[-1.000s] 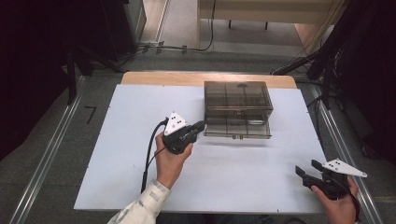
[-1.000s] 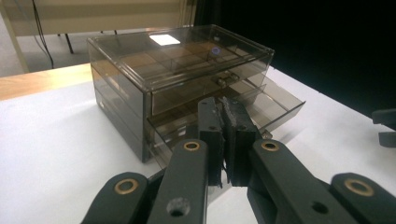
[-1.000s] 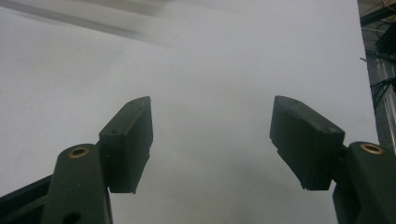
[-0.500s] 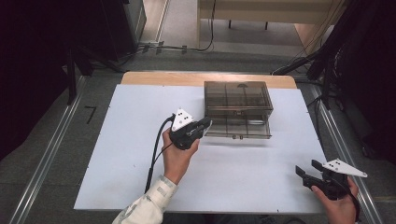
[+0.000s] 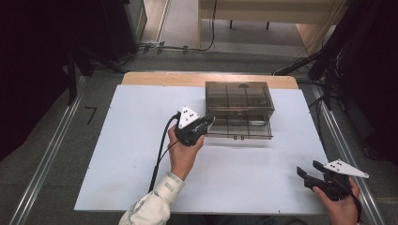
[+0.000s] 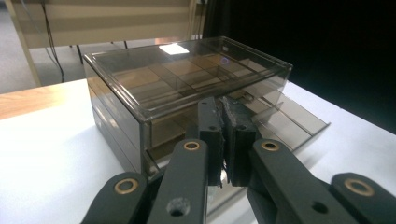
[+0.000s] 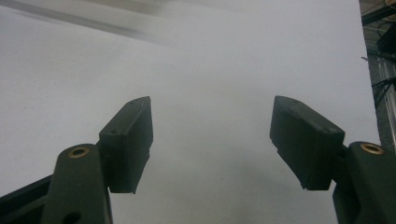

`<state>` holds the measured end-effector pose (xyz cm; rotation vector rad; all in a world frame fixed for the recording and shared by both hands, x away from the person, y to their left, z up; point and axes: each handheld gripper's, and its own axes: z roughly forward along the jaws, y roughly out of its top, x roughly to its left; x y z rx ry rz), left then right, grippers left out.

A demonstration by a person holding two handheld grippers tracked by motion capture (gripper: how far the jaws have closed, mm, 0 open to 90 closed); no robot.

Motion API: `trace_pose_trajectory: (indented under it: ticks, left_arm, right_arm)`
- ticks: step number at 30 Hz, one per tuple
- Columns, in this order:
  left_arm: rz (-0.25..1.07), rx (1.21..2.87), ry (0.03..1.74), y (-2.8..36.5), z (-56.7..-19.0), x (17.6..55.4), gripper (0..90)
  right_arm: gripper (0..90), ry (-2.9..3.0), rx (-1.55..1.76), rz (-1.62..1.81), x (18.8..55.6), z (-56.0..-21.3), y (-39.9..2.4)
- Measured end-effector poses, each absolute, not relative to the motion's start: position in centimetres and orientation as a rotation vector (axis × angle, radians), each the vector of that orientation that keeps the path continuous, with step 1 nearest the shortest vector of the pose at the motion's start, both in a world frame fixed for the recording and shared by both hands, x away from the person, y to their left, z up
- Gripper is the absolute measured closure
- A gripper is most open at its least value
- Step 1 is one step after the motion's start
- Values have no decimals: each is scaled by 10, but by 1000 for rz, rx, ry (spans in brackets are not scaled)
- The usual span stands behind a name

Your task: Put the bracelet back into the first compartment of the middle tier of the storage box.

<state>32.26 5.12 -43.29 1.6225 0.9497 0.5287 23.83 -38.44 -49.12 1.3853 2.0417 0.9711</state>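
Observation:
A smoky see-through drawer box (image 5: pixel 239 96) stands at the back middle of the white table (image 5: pixel 117 168). Its bottom drawer (image 5: pixel 240 129) is pulled partway out toward me. My left gripper (image 5: pixel 210 121) is shut with nothing between its jaws, and its tips sit at the box's front left corner, just above the drawer. In the left gripper view the pressed-together pads (image 6: pixel 233 121) point at the box (image 6: pixel 177 70), with the drawer (image 6: pixel 292 119) sticking out to the right. My right gripper (image 5: pixel 308 169) rests open at the table's near right corner, over bare table (image 7: pixel 212 126).
A wooden strip (image 5: pixel 164 78) runs along the table's far edge. Metal rails (image 5: pixel 47 159) line the floor on both sides. Cables (image 5: pixel 155 47) and dark stand legs (image 5: pixel 328 65) lie beyond the table. A black cable (image 5: pixel 159 150) trails from the left gripper.
My left gripper has slid right, up to the box's front left corner, still shut. The right gripper and the drawer have not moved.

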Motion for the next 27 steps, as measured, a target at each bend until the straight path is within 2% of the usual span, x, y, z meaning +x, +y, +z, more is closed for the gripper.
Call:
trace_pose_trajectory:
  ticks: [11,27]
  left_arm:
    - [556,1639,958,35,-441,336,879]
    - [537,1750,990,18,-463,345,878]
  right_arm:
    - [286,2043,1386,972,238,-491,-384]
    - [286,2047,1381,974,239,-491,-384]
